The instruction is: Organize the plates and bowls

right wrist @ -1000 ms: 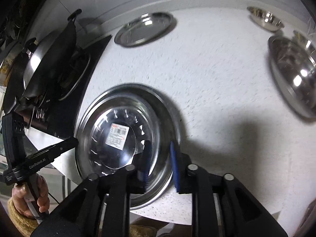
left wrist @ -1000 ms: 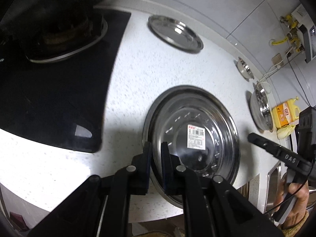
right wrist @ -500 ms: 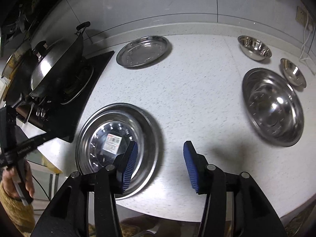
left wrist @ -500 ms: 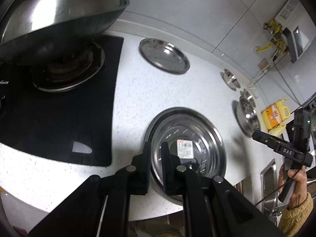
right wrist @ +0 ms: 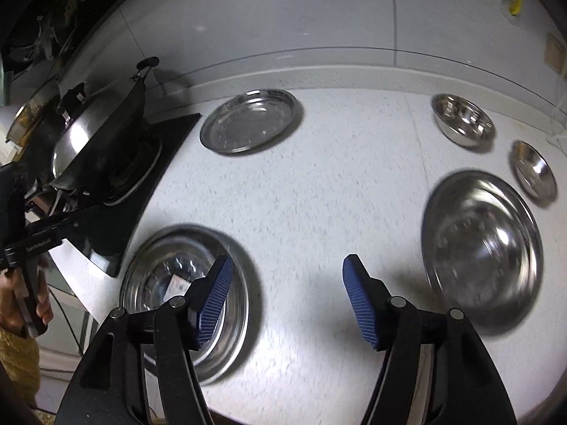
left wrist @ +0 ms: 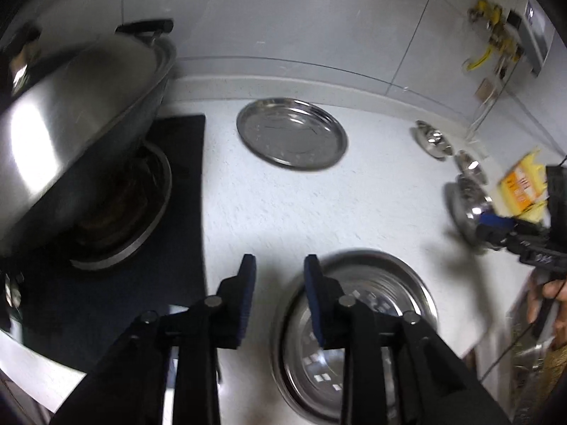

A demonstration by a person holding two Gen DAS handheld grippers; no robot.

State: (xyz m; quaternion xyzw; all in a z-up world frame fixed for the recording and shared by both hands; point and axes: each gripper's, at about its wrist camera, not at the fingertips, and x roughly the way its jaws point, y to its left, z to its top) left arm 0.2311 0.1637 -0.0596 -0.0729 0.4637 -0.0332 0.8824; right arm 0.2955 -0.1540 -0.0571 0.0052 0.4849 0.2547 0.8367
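A steel plate with a white sticker (left wrist: 358,340) lies at the front of the white counter; it also shows in the right wrist view (right wrist: 166,283). My left gripper (left wrist: 280,276) is open and empty above its left rim. My right gripper (right wrist: 287,283) is wide open and empty, just right of that plate. A second plate (left wrist: 292,132) (right wrist: 250,124) lies at the back. A third large plate (right wrist: 482,248) lies at the right, with two small bowls (right wrist: 462,118) (right wrist: 533,168) behind it.
A lidded wok (left wrist: 71,141) sits on the black stove (left wrist: 177,212) at the left. A yellow bottle (left wrist: 521,184) stands at the far right. The tiled wall (right wrist: 283,17) runs behind the counter.
My left gripper has opened off the stickered plate's rim and lifted back. My right gripper has opened wider and pulled back. The plate stays flat on the counter.
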